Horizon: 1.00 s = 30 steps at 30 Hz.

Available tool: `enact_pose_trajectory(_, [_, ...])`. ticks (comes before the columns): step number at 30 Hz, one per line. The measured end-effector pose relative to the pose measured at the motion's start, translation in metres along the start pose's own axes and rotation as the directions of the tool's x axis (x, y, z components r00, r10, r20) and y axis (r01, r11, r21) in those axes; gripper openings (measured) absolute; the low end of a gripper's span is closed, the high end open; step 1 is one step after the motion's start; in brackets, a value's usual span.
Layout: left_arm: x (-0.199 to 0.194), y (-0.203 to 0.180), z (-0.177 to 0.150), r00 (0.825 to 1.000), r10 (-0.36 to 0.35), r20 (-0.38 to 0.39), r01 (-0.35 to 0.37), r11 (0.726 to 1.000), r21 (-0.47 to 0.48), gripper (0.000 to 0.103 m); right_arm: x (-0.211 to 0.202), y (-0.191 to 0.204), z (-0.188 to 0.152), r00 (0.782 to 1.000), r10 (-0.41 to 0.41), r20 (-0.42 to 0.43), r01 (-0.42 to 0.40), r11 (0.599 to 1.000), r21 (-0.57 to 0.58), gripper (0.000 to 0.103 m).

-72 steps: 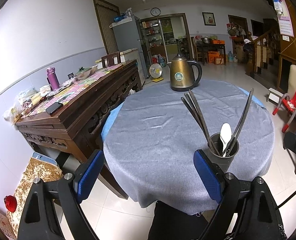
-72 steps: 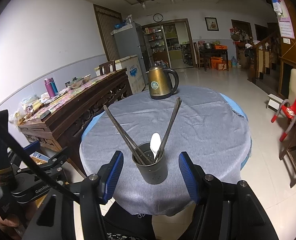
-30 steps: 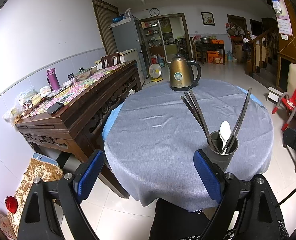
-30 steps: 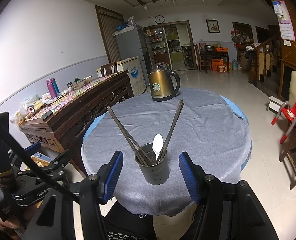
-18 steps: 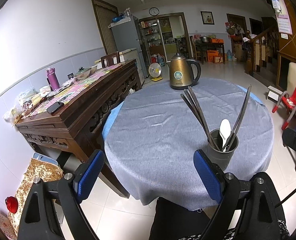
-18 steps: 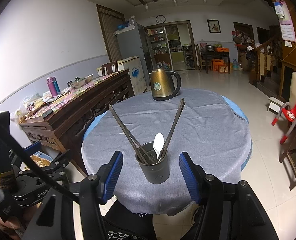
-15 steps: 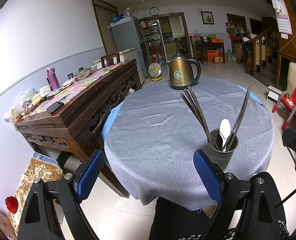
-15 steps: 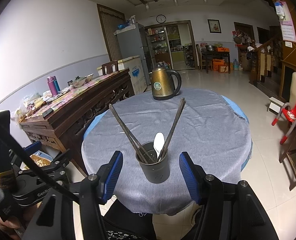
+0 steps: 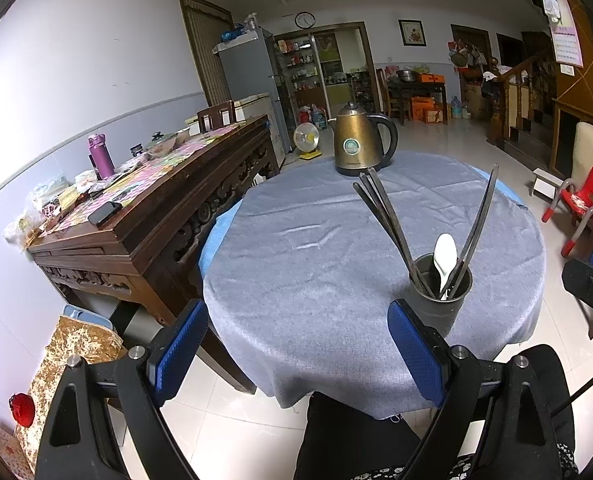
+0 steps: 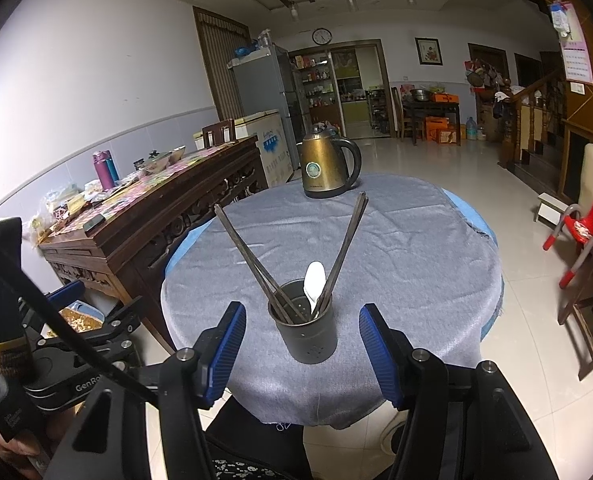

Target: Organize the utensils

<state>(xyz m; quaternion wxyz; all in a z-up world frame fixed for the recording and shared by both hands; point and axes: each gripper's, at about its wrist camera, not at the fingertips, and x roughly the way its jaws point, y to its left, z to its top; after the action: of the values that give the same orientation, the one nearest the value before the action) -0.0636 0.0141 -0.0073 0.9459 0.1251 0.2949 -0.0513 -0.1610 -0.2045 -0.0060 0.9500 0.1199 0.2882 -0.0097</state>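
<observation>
A dark utensil cup [image 10: 311, 330] [image 9: 440, 297] stands near the front edge of a round table under a grey cloth [image 10: 396, 248] [image 9: 308, 248]. Several dark chopsticks [image 10: 248, 252] [image 9: 380, 212] lean out of it to both sides, and a white spoon [image 10: 314, 282] [image 9: 444, 258] stands among them. My right gripper [image 10: 302, 346] is open, its blue pads on either side of the cup and apart from it, nearer to me. My left gripper [image 9: 296, 344] is open and empty, left of the cup at the table's near edge.
A brass kettle [image 10: 323, 166] [image 9: 354, 145] stands at the table's far side. A carved wooden sideboard [image 9: 144, 208] loaded with bottles and clutter runs along the left wall. Red child chairs [image 10: 584, 228] stand at the right. Tiled floor surrounds the table.
</observation>
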Motion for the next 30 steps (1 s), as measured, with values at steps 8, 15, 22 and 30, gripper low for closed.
enact_pose_trajectory(8, [0.002, -0.001, -0.001, 1.0, -0.005, -0.014, 0.005, 1.0, 0.004, 0.091, 0.006, -0.002, -0.005, 1.0, -0.001, -0.019, 0.001, 1.0, 0.005, 0.064])
enact_pose_trajectory(15, [0.008, 0.001, -0.003, 0.999, -0.003, -0.032, 0.003, 1.0, 0.002, 0.091, 0.013, 0.001, -0.004, 0.999, 0.007, -0.036, -0.007, 1.0, 0.003, 0.064])
enact_pose_trajectory(22, [0.014, 0.004, -0.006, 0.999, 0.001, -0.05, -0.002, 1.0, -0.008, 0.091, 0.021, 0.009, -0.005, 0.998, 0.017, -0.055, -0.018, 1.0, -0.012, 0.064])
enact_pose_trajectory(30, [0.02, 0.002, -0.007, 0.998, -0.006, -0.064, 0.006, 1.0, -0.005, 0.091, 0.028, 0.01, -0.007, 0.997, 0.026, -0.075, -0.027, 1.0, -0.013, 0.064])
